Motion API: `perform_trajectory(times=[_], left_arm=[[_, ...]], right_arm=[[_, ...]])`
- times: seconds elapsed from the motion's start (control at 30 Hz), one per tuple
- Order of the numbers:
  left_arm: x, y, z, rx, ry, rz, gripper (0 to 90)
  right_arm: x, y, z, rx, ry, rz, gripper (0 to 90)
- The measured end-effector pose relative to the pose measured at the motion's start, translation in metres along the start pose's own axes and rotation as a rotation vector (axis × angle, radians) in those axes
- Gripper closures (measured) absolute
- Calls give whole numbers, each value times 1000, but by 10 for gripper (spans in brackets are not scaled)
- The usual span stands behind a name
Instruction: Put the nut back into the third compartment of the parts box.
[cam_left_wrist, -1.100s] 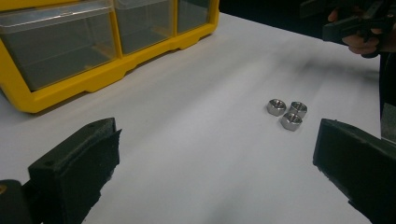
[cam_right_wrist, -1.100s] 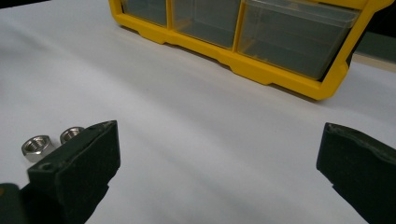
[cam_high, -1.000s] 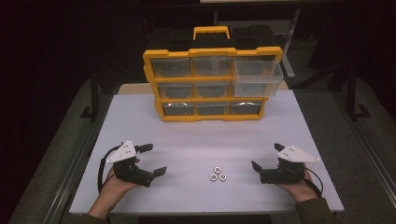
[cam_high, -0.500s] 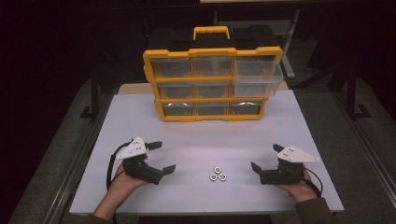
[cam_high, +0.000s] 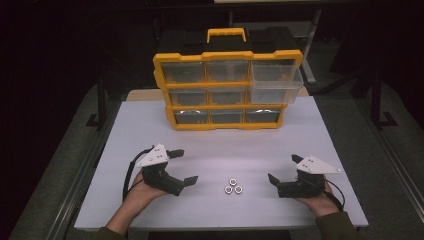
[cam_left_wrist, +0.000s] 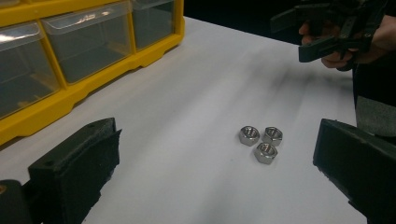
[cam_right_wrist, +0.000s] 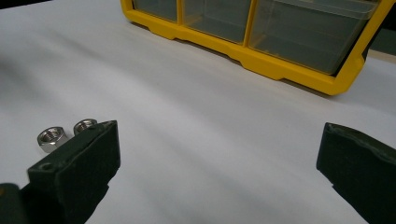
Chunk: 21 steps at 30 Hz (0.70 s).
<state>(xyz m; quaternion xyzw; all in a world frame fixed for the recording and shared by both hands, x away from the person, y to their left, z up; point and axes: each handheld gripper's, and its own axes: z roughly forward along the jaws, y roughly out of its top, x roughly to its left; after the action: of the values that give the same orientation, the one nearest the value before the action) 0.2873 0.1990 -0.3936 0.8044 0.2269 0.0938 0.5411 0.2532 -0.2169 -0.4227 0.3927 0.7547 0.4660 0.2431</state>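
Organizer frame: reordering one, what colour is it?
Yellow organizer frame with clear drawers; the high view shows it best.

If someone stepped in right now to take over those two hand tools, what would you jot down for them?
Left gripper: open, holding nothing, just left of the three nuts.
Right gripper: open, holding nothing, to their right.
The nuts lie bunched together on the white table.
The yellow drawer box stands at the back; its top right drawer is pulled out.
Done: no nut picked up yet.
Left: probably lifting the nuts into that open drawer.
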Motion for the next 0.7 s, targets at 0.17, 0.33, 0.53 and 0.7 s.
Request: perform_trajectory(times=[0.17, 0.33, 0.53, 0.7], left_arm=[[2, 5, 4, -7, -9, 0, 1], [1, 12, 11, -5, -22, 5, 1], [2, 19, 18, -8, -31, 24, 1], [1, 24, 26, -4, -38, 33, 1]], right_arm=[[-1, 0, -1, -1, -4, 6, 0], [-2, 0, 0, -1, -5, 9, 0], [-2, -1, 0, -4, -5, 7, 0], [-3, -1, 0, 0, -2, 2, 0]])
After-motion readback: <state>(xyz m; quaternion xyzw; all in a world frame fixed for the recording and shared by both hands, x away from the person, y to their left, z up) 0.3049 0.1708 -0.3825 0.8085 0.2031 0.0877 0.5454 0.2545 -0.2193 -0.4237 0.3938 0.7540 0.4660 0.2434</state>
